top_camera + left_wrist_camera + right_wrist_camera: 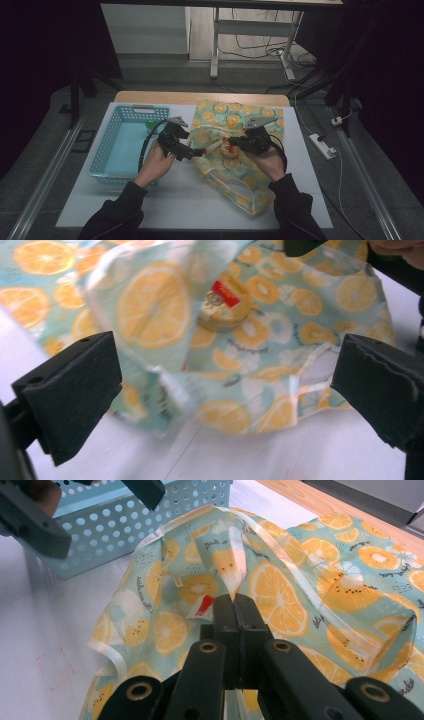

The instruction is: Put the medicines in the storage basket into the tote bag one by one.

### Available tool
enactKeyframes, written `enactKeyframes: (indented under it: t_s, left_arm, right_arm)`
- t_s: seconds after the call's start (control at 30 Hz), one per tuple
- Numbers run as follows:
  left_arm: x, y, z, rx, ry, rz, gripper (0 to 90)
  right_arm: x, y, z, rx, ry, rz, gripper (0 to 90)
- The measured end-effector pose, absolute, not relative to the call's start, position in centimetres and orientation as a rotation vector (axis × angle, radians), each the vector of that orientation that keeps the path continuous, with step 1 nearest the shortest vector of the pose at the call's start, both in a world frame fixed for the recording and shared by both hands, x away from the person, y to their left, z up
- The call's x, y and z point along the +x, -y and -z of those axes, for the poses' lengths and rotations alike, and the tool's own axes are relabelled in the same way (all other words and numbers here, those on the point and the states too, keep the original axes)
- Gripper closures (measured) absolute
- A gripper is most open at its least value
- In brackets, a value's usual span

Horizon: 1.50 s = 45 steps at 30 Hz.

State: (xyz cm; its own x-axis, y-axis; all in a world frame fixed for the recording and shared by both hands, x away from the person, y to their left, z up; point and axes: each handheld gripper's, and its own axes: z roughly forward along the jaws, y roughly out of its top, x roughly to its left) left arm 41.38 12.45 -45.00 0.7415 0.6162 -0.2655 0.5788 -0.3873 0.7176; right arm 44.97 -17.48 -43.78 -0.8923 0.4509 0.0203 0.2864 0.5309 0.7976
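A translucent bag printed with orange slices (250,192) lies on the white table to the right of centre. Inside it, seen through the fabric, sits a round yellow tin with a red label (224,310), also visible from above (231,150). My right gripper (234,600) is shut on a raised fold of the bag's rim (235,562) and holds it up; from above it is just right of the tin (231,142). My left gripper (225,385) is open, its pads wide apart at the bag's near edge with nothing pressed between them (200,151).
A light blue perforated basket (107,150) stands at the table's left, with something small and green (150,124) at its far right corner. Bare white tabletop (175,200) runs along the front. A power strip (322,145) lies on the floor at the right.
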Motion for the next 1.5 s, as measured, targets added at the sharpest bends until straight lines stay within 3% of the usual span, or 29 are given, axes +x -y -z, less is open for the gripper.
enactKeyframes:
  t_s: [0.9,1.5]
  left_arm:
    - [41.0,-20.9,45.5,2.044,-1.102,-0.196,0.0]
    - [44.9,-24.7,46.8,2.007,-1.334,-0.283,0.0]
  right_arm:
    - [44.9,17.3,43.8,0.630,-2.581,-1.285,90.0]
    - [45.1,17.5,43.9,0.634,-2.582,-1.289,90.0]
